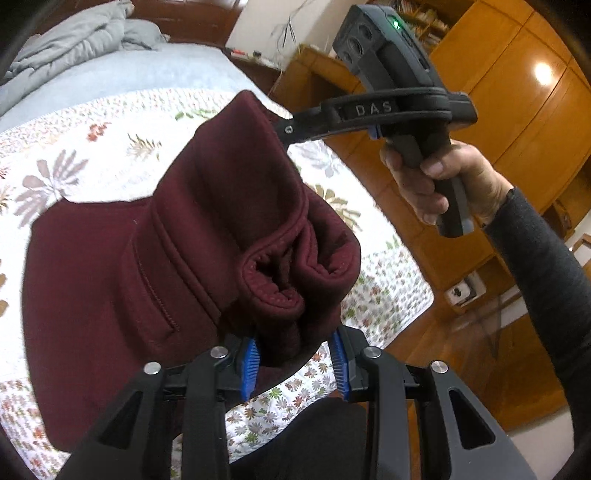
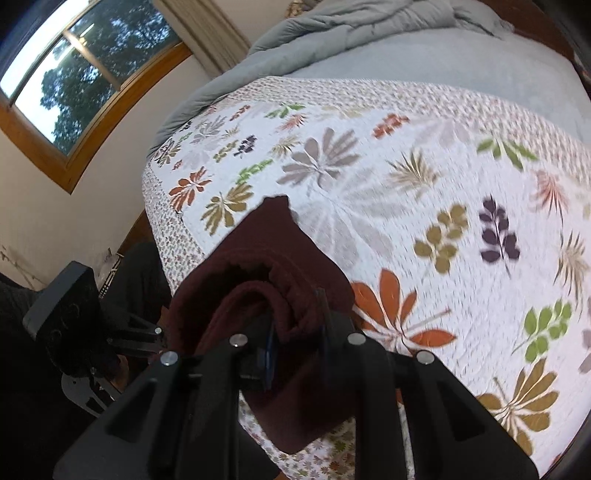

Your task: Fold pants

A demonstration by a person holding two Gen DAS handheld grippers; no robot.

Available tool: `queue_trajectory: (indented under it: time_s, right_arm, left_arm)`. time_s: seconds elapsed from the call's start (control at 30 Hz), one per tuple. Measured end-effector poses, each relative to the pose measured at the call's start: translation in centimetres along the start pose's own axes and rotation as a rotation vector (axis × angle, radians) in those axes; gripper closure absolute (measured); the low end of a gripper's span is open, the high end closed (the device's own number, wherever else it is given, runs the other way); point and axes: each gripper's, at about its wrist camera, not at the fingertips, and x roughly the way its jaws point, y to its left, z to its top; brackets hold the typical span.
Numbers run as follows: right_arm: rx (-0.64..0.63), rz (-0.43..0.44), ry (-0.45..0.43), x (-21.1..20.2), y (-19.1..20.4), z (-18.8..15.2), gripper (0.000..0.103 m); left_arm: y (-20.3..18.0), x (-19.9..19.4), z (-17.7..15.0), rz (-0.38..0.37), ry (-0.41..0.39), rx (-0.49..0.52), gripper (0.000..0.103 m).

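Observation:
Dark maroon pants are lifted partly off a bed, with a pocket seam showing. My left gripper is shut on a thick bunched fold of the cloth, which sits between its blue pads. A hand holds my right gripper at the upper right, clamped on another edge of the same fold. In the right wrist view the pants fill the jaws of my right gripper, and my left gripper grips the cloth at the left. The lower part of the pants rests on the quilt.
A white quilt with a leaf print covers the bed. A rumpled grey blanket lies at the head end. Wooden wardrobes stand beside the bed. A window is on the far wall.

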Motion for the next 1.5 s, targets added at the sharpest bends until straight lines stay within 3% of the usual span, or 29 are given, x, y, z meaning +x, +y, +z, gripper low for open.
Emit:
queue_trajectory:
  time_s: [0.23, 0.5, 0.57, 0.67, 0.7, 0.73, 0.77, 0.8, 0.83, 0.97, 1.0, 1.07, 1.17, 1.27, 1.3, 1.37, 1.4, 1.5]
  right_arm:
    - [0.064, 0.028, -0.021, 0.7, -3.0, -3.0, 0.083]
    - [0.228, 0.054, -0.082, 0.8, -5.8, -7.2, 0.077]
    - [0.289, 0.062, -0.106, 0.8, -6.4, -8.3, 0.073]
    - [0.467, 0.060, -0.167, 0.5, -7.8, -10.7, 0.056]
    - [0.524, 0.055, -0.183, 0.4, -8.0, -11.5, 0.047]
    - [0.578, 0.042, -0.201, 0.4, -8.2, -12.6, 0.043]
    - [0.649, 0.047, -0.236, 0.2, -8.3, -13.9, 0.043]
    - [0.709, 0.078, -0.271, 0.1, -8.4, -15.0, 0.043]
    - [0.761, 0.123, -0.312, 0.0, -8.4, -16.0, 0.042]
    - [0.847, 0.302, -0.442, 0.4, -6.8, -17.6, 0.026]
    - [0.838, 0.302, -0.434, 0.7, -6.3, -17.1, 0.024]
    - [0.793, 0.189, -0.411, 1.2, -5.5, -15.9, 0.024]
    - [0.782, 0.097, -0.407, 1.4, -5.4, -15.0, 0.024]
    - [0.782, 0.082, -0.375, 2.6, -5.8, -14.7, 0.023]
    - [0.776, 0.081, -0.364, 3.0, -5.8, -14.5, 0.030]
    - [0.735, 0.029, -0.344, 3.3, -5.5, -14.0, 0.054]
    - [0.699, 0.004, -0.350, 3.2, -5.2, -13.5, 0.082]
    - [0.634, 0.040, -0.399, 1.9, -4.5, -12.3, 0.087]
  left_arm:
    - [-0.3, 2.7, -0.5, 0.021, 0.049, 0.026, 0.070]
    - [0.6, 4.5, -0.6, 0.016, 0.088, 0.017, 0.070]
    - [0.5, 4.6, -0.8, 0.012, 0.096, 0.012, 0.070]
    - [1.0, 4.4, -0.5, -0.015, 0.095, -0.015, 0.069]
    - [1.4, 4.0, -0.2, -0.038, 0.095, -0.047, 0.067]
    - [2.0, 3.5, 0.0, -0.074, 0.091, -0.082, 0.058]
    - [2.3, 3.1, 0.0, -0.115, 0.090, -0.108, 0.050]
    - [2.6, 2.7, 0.0, -0.166, 0.098, -0.139, 0.035]
    - [2.8, 2.4, -0.1, -0.199, 0.100, -0.162, 0.028]
    - [3.5, 0.5, -0.1, -0.290, 0.088, -0.204, 0.027]
    - [3.8, -0.1, 0.2, -0.303, 0.073, -0.203, 0.027]
    - [5.4, -1.9, 1.8, -0.285, 0.001, -0.189, 0.027]
    - [9.8, -4.5, 4.5, -0.263, -0.112, -0.240, 0.023]
    - [15.0, -4.4, 6.9, -0.263, -0.137, -0.330, 0.023]
    - [16.7, -3.6, 7.6, -0.280, -0.112, -0.366, 0.023]
    - [19.4, -1.7, 8.7, -0.291, -0.076, -0.408, 0.023]
    - [20.4, -0.7, 9.2, -0.278, -0.062, -0.409, 0.025]
    - [23.2, 1.6, 9.4, -0.230, -0.021, -0.433, 0.025]
